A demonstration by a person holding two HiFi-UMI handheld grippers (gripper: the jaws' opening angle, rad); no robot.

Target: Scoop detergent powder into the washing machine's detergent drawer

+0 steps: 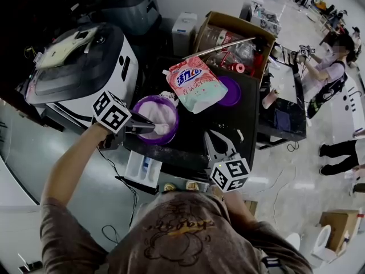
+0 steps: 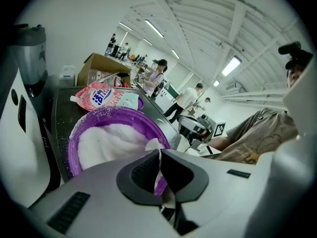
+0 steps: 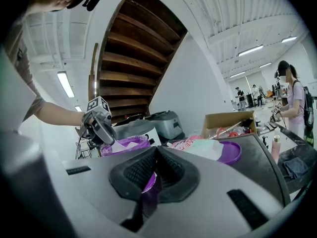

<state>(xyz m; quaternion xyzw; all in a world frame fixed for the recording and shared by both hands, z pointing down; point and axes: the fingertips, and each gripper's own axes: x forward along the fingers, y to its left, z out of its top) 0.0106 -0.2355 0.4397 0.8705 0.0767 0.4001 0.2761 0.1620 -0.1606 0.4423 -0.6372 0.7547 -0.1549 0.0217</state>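
Note:
A purple bowl [image 1: 171, 108] full of white powder [image 2: 106, 143] stands on the black top [image 1: 251, 119]. My left gripper [image 1: 149, 127] reaches over it from the left, shut on the thin handle of a white scoop [image 2: 155, 144] whose head rests in the powder. Behind the bowl lies a pink and green detergent bag [image 1: 191, 81]. A white detergent drawer [image 1: 142, 169] sticks out below the top's front edge. Right of the bowl and apart from it, my right gripper [image 1: 213, 143] is shut, with nothing seen held; purple shows through the slit between its pads.
A purple lid [image 1: 232, 91] lies beside the bag. Behind it is a cardboard box [image 1: 232, 36] of bottles. A white and grey appliance [image 1: 80, 67] stands at the left. People [image 1: 331, 67] work at tables on the right. Cables run across the floor.

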